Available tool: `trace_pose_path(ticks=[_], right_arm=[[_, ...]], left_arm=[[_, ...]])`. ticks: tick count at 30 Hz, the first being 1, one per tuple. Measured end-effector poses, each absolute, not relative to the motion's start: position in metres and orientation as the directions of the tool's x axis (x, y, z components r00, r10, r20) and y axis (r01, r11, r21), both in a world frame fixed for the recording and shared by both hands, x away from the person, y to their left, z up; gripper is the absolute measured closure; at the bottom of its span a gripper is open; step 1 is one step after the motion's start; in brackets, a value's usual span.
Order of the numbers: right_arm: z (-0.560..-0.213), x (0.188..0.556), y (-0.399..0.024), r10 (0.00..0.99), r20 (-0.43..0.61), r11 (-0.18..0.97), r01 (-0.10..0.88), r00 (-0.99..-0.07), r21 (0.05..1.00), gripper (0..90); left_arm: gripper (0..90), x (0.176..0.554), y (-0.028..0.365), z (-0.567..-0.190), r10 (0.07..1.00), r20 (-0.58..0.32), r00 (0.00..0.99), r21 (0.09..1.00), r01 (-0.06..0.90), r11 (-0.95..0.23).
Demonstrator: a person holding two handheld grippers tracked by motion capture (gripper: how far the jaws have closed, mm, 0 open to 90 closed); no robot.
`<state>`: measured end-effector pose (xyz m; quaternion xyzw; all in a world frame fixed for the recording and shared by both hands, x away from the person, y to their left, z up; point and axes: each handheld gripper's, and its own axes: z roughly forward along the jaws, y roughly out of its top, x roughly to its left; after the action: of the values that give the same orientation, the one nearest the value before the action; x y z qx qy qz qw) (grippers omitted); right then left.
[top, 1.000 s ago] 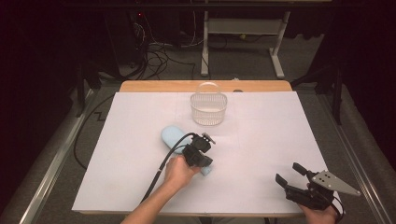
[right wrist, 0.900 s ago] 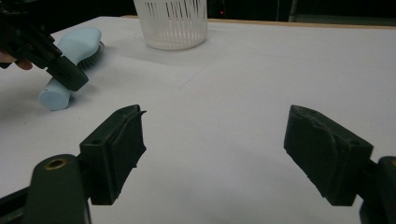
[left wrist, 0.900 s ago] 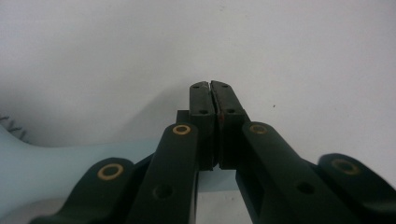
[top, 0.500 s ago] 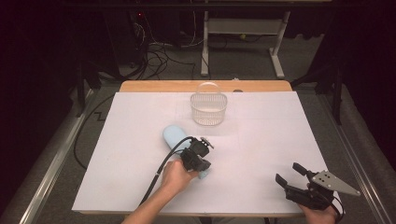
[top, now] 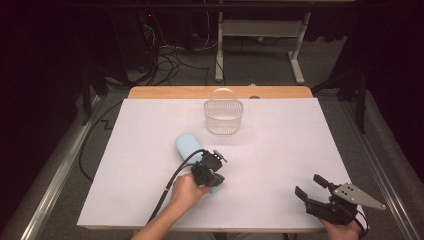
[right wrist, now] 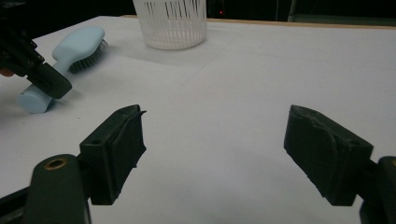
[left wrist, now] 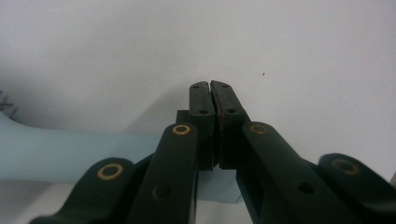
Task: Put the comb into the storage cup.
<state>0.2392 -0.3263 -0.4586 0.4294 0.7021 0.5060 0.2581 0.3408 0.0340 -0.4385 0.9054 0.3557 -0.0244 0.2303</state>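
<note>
Dark room, cables on the floor (top: 165, 55) behind; white sheet covering the desk (top: 280, 150), wooden edge showing at the far side. White slatted basket (top: 223, 116) upright near the far middle of the desk; seen also in the right gripper view (right wrist: 170, 23). Pale blue hairbrush (top: 188, 146) lying flat near the desk's centre, head toward the basket, bristles facing sideways, handle toward the person.

Left gripper (top: 209, 170) over the brush handle, held by the left hand (top: 186, 192). In the left gripper view, fingers (left wrist: 201, 102) clenched tip to tip above the handle (left wrist: 70, 156), nothing between the pads; handle running just under and behind them. From the right gripper view, gripper body resting on or right against the handle end (right wrist: 35, 100); contact cannot be told.

Right gripper (top: 312, 187) at the near right corner of the desk, well apart from the brush. Fingers (right wrist: 119, 149) released, spread wide, bare sheet between.
</note>
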Motion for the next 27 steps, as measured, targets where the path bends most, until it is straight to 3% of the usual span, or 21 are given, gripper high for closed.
trace_pose_path(ticks=[27], right_arm=[[-0.459,0.239,-0.326,0.865,0.069,0.122,0.342,-0.496,0.932,20.4]], left_arm=[[86.5,0.328,0.053,-0.445,0.638,-0.197,0.745,0.401,0.655,-0.641]])
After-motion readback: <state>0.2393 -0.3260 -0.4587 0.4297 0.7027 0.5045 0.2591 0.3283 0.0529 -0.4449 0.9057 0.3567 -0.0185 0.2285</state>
